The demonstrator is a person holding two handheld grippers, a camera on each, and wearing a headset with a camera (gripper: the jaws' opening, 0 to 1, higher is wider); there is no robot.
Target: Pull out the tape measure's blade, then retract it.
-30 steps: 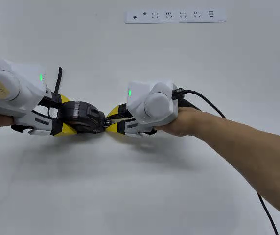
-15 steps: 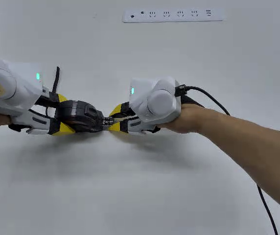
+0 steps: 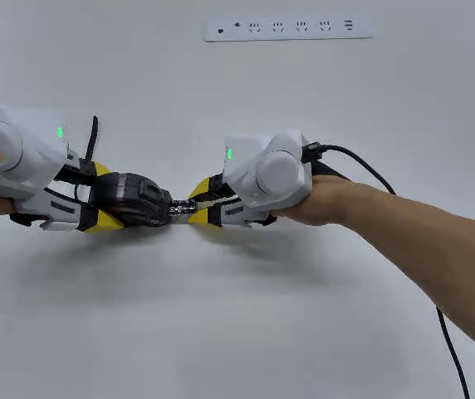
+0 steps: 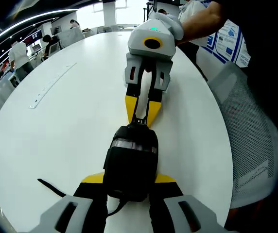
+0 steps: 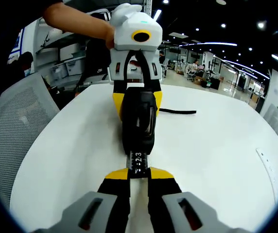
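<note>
A black tape measure (image 3: 134, 199) is held just above the white table, with my left gripper (image 3: 109, 199) shut on its case (image 4: 130, 160). My right gripper (image 3: 198, 204) faces it from the right, shut on the end of the blade (image 5: 137, 164). A short stretch of blade (image 3: 180, 209) with printed numbers runs between the case (image 5: 139, 119) and the yellow-tipped right fingers (image 5: 117, 175). In the left gripper view the right gripper (image 4: 142, 110) pinches the blade tip right at the case mouth.
A white power strip (image 3: 288, 27) lies at the far side of the table (image 3: 237, 316). A black cable (image 3: 362, 179) trails from the right gripper along the person's forearm (image 3: 420, 249). A mesh chair (image 4: 248, 121) stands at the table's edge, and people sit at distant desks.
The two grippers have drawn slightly apart: the left one with the case shifted left, the right one a little right, and a short length of blade now shows between them.
</note>
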